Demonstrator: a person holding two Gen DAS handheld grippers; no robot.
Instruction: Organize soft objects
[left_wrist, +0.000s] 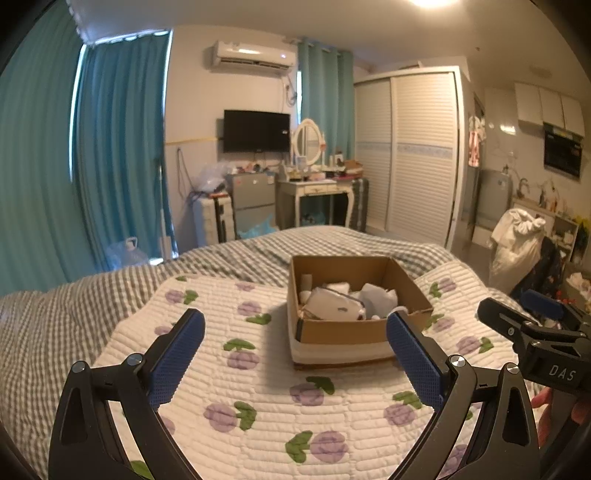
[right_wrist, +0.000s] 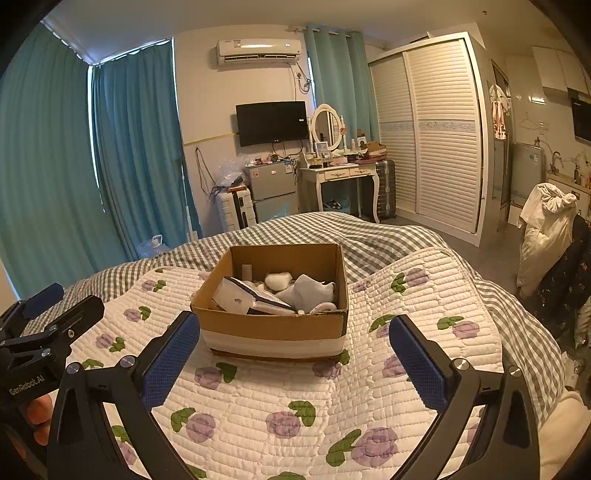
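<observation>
An open cardboard box (left_wrist: 347, 330) (right_wrist: 273, 326) stands on a white quilted pad with purple flowers (left_wrist: 236, 402) (right_wrist: 295, 398) on the bed. Inside lie several white soft items (left_wrist: 334, 304) (right_wrist: 306, 291), one with a dark edge. My left gripper (left_wrist: 295, 356) is open and empty, held just in front of the box. My right gripper (right_wrist: 295, 360) is open and empty, also just in front of the box. Each gripper shows at the edge of the other's view: the right one (left_wrist: 543, 332), the left one (right_wrist: 40, 332).
A grey checked blanket (left_wrist: 74, 302) (right_wrist: 388, 236) covers the bed beyond the pad. Past the bed stand a dressing table (right_wrist: 343, 177), a small fridge (right_wrist: 273, 192), a white suitcase (right_wrist: 236, 208) and a louvred wardrobe (right_wrist: 436, 140). Clothes hang over a chair (right_wrist: 546, 229) at right.
</observation>
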